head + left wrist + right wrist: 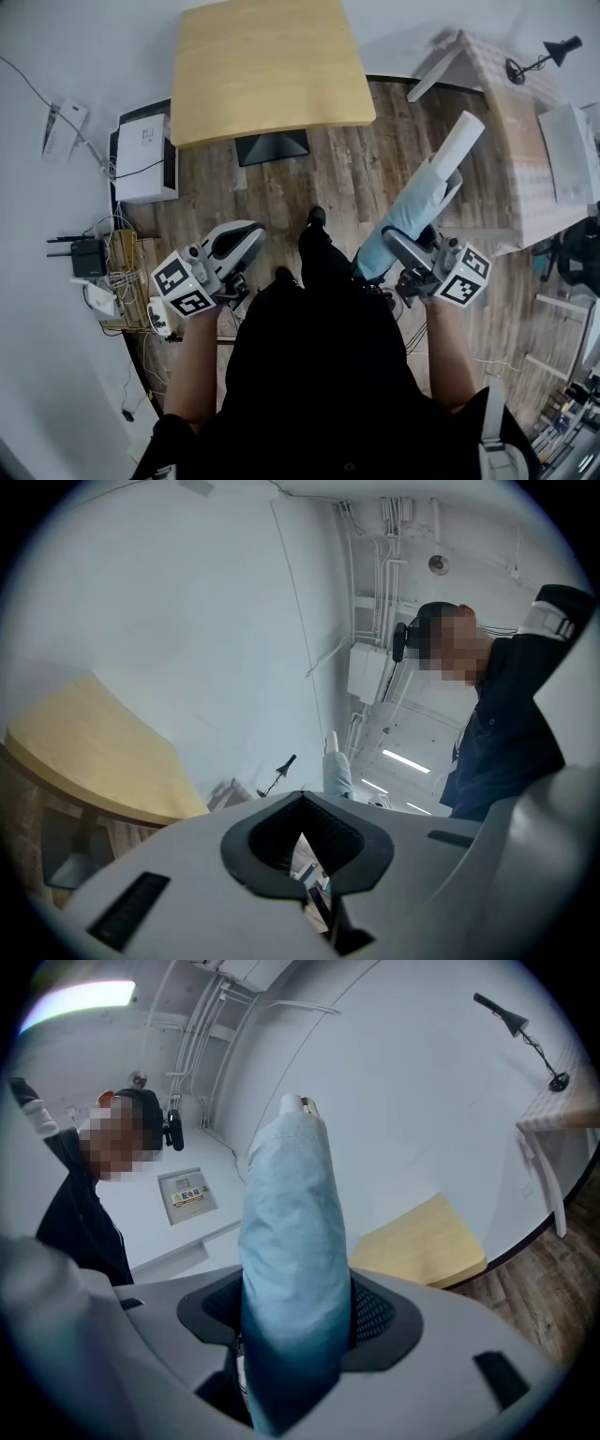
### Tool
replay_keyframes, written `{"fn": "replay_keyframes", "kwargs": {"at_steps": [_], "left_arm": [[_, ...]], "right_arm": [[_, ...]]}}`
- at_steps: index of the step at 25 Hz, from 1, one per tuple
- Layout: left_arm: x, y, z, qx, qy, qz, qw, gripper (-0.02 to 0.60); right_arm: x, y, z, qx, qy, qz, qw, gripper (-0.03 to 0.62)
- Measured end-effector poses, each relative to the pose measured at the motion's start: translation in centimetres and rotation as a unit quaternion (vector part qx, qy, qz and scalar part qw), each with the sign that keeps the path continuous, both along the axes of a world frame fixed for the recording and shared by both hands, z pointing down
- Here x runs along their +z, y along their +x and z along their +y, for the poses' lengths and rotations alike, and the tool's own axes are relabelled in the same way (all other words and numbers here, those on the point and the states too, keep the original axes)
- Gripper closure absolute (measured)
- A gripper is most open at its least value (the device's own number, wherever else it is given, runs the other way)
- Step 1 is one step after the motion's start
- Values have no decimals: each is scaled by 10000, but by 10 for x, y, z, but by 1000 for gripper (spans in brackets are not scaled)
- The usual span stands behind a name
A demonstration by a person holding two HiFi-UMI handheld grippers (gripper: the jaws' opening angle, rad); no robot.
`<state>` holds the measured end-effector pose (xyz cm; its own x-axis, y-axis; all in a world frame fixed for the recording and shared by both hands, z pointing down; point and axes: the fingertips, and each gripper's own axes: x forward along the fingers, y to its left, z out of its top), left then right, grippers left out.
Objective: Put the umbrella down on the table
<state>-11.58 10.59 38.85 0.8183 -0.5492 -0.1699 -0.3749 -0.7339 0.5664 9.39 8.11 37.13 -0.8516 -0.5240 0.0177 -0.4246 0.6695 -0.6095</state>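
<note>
The right tongs [410,246] [295,1327] are clamped on a pale blue folded fabric umbrella [415,204] [289,1241], gripping it around its lower part. In the right gripper view the blue fabric fills the space between the dark ribbed pads on both sides. The umbrella is held in the air, slanting up and away from the person, and its whitish end [468,131] points toward the far right. It hangs above the brown wood-plank floor [328,178] and touches no furniture.

The light yellow wooden rectangular surface [270,66] [89,752] [424,1239] stands ahead of the person, well apart from the umbrella and to its left in the head view. Its top is bare.

The left tongs [242,238] [305,847] are drawn together, with nothing held between them. They are raised at the person's left side, near the body, and point up toward the white wall and ceiling.

A second, pale patterned table [511,131] stands at the right, and a black desk lamp [541,58] [520,1030] sits on it. On the floor at the left, by the wall, are a white box-shaped device [145,159] and a small black router [86,256] amid cables.
</note>
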Motion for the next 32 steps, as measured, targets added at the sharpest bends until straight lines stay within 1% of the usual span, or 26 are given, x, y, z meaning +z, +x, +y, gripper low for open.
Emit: {"fn": "replay_keyframes", "kwargs": {"at_steps": [6,16,19,22,24,28,32], "left_arm": [[0,5,-55,-177,-78,-141,9997,570],[-17,45,-158,-282,-113,-472,9984,569],[-20,57,-188,-345,-135,-590,9976,569],[-23,60,-214,-444,-205,-534,9974,569],[-24,63,-217,-395,-240,-514,9976,569],[-17,64,-226,-300,-301,-610,9972,571],[-14,63,-235,-251,-294,-594,9975,569]], "right_arm": [[-2,2,-65,-214,42,-126,9997,310],[-3,43,-172,-400,-27,-455,9982,310],[2,56,-204,-513,-131,-558,9970,310],[8,61,-237,-551,-297,-691,9956,310],[11,61,-245,-538,-306,-716,9955,310],[15,58,-255,-506,-210,-716,9959,310],[17,58,-257,-466,-201,-731,9960,310]]}}
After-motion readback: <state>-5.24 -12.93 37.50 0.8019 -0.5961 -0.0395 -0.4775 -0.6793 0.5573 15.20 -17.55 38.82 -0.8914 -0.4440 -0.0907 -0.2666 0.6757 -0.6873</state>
